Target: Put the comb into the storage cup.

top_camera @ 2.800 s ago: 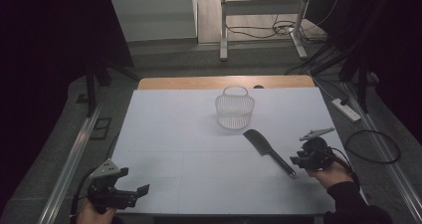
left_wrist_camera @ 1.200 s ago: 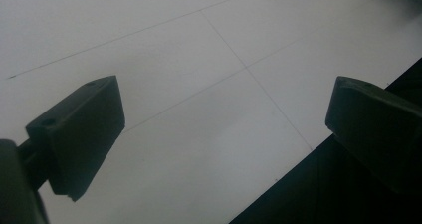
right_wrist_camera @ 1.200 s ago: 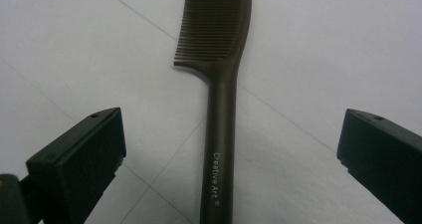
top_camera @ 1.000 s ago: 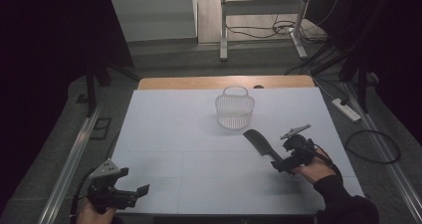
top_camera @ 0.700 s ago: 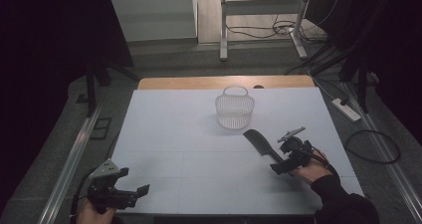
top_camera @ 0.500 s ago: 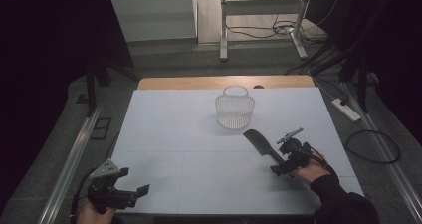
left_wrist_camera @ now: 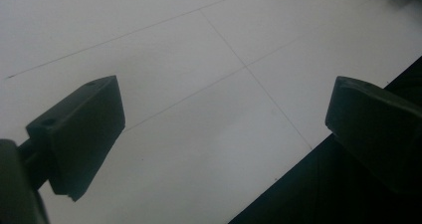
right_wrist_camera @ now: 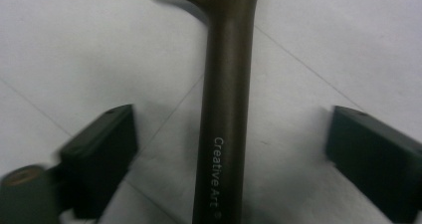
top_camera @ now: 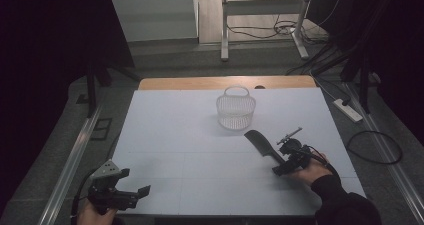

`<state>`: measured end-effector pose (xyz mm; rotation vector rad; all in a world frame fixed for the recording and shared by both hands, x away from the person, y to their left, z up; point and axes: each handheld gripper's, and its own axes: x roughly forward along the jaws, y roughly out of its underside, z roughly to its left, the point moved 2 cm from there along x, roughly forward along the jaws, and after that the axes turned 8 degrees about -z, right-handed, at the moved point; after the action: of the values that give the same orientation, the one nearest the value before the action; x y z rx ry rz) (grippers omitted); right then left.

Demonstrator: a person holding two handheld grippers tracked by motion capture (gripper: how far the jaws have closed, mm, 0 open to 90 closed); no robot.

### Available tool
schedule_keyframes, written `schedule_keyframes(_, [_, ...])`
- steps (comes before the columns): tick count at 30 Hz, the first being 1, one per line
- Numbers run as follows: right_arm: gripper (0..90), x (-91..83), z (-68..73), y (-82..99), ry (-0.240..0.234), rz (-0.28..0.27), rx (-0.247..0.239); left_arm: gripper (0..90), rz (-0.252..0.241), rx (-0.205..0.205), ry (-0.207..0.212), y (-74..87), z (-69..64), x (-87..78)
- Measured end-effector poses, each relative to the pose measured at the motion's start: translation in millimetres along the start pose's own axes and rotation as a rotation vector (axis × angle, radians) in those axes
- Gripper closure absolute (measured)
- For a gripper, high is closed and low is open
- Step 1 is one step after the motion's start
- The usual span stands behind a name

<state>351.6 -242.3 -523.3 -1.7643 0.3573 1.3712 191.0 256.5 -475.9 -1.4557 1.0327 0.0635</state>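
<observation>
Straddling the handle of a dark comb, the right gripper sits low at the right of the white worktop, jaws either side of the handle and not yet touching it. The jaws have just been closing, with the handle between them and bare worktop showing on both sides, so this looks like the start of a pickup. The comb lies flat on the worktop, wide toothed end pointing toward a white wire basket that stands upright near the far middle, close to the comb's tip but apart from it. My guess is that the comb goes into that basket.

The left gripper rests at the near left corner, held in a hand and well apart from everything, probably parked while the right does the work. Its jaws are spread wide with nothing between them.

The high view gives the layout: basket, comb and both grippers relative to each other. It is too small to show the jaw gap on the right. The right gripper view settles that: the handle is centred between the 2 pads, both clear of it, and printed lettering reads "Creative Art". The left gripper view shows the jaws over bare worktop at its near edge.
</observation>
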Motion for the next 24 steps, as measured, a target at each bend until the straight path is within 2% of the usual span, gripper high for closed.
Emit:
schedule_keyframes(4, [37.8, -6.3, -0.8, -1.0, 0.000, -0.020, -0.005, 2.8, 0.000, 0.001, 0.000, 0.0, -0.1, 0.1])
schedule_keyframes(11, [70.9, -10.0, -1.4, -3.4, -0.016, -0.007, -0.020, 2.8, 0.000, 0.001, -0.001, 0.0, -0.2, 0.3])
schedule_keyframes(17, [72.0, -10.6, -2.8, -2.8, -0.027, -0.007, -0.024, 2.9, 0.002, 0.005, -0.004, -0.1, -0.7, 0.4])
schedule_keyframes(24, [72.2, -12.5, -3.1, 0.7, -0.025, -0.031, -0.016, 1.9, -0.003, 0.004, -0.005, -0.3, -0.7, -0.1])
